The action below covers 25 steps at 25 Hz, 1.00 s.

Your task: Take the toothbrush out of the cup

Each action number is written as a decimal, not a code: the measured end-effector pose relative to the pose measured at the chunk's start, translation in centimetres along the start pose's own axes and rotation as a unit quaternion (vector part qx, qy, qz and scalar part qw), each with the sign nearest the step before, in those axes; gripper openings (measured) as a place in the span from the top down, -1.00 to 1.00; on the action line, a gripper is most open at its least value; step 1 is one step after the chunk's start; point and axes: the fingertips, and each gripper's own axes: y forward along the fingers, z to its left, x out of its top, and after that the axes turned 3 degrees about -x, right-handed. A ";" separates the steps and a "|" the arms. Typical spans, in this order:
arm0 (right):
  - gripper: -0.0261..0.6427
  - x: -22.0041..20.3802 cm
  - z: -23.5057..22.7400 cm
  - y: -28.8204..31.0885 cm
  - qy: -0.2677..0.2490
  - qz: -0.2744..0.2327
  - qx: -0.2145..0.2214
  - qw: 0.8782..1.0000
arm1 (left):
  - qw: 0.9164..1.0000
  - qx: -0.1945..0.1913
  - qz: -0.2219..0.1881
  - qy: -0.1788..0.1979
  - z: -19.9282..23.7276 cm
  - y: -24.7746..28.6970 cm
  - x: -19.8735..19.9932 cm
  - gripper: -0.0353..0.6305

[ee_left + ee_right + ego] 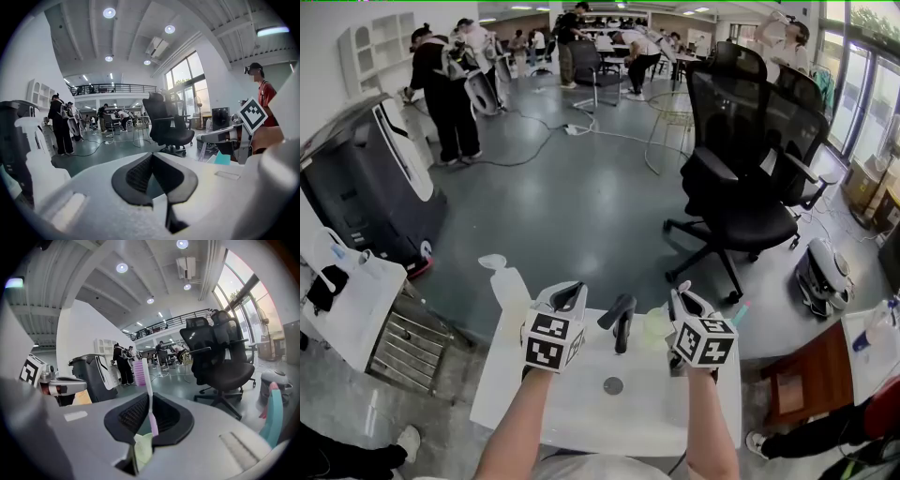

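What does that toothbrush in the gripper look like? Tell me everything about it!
The toothbrush is slim and looks like plastic. It has pinkish-purple bristles on top, a white neck and a lilac handle lower down. It stands nearly upright, head up, pinched between the dark pads of the right hand-held gripper. Its lower end meets something pale green, probably the cup. I cannot tell whether it is fully out.

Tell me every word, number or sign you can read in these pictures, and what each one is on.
No readable words or numbers anywhere.
Left marker cube and right marker cube: black-and-white square patterns only, no letters.
Pale tag on a black office chair: too small to read.
Pink toothbrush: no print visible.
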 end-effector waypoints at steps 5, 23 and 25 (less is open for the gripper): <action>0.84 1.9 0.8 -0.3 -0.008 -0.017 0.012 1.000 | 1.000 0.008 -0.002 -0.003 0.2 -0.4 0.1 0.89; 0.84 7.9 4.4 -2.5 -0.060 -0.089 0.044 0.993 | 0.999 0.028 -0.021 -0.018 1.5 -2.2 1.2 0.90; 0.84 7.8 4.5 -2.6 -0.064 -0.089 0.044 0.993 | 0.999 0.029 -0.026 -0.017 1.6 -2.5 1.6 0.89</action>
